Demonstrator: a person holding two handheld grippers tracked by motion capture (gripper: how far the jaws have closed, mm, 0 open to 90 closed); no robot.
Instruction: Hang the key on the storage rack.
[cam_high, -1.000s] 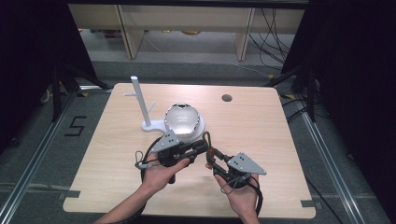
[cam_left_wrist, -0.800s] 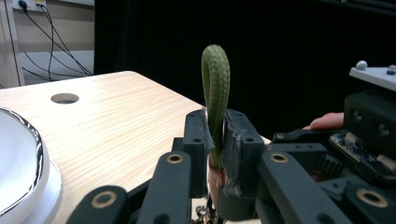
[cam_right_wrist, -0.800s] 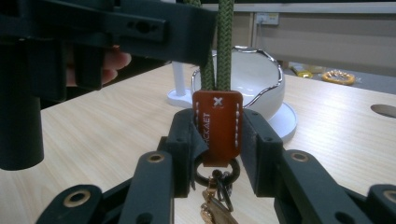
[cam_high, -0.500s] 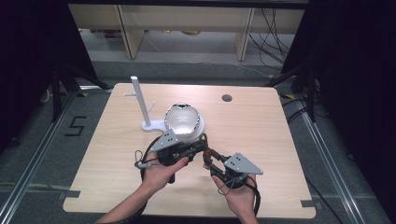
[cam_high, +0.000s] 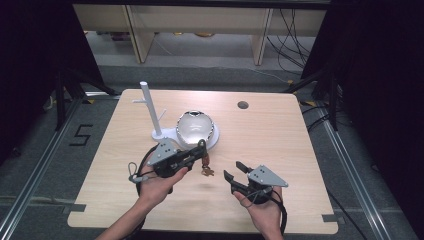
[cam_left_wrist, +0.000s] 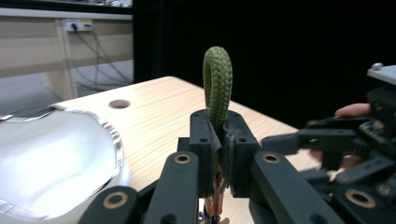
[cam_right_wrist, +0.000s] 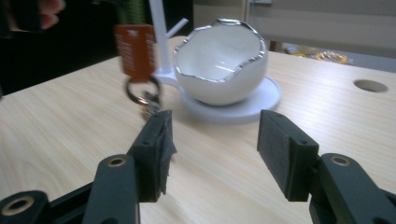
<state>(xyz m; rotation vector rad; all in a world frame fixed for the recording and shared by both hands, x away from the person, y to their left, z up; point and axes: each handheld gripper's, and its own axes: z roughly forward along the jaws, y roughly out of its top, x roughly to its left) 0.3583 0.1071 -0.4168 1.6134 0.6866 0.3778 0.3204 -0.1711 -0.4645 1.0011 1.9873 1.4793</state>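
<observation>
The left gripper (cam_high: 202, 150) is clenched on a green cord (cam_left_wrist: 217, 84) just beside the white bowl (cam_high: 196, 125) — its orange tag (cam_right_wrist: 135, 50) dangles above the table (cam_high: 280, 135). The right gripper (cam_high: 235, 172) hangs released nearby.

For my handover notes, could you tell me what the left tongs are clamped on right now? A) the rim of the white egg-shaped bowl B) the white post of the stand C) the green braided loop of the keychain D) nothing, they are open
C: in the left gripper view the left tongs are shut on the green braided loop, which rises between the jaws.
</observation>
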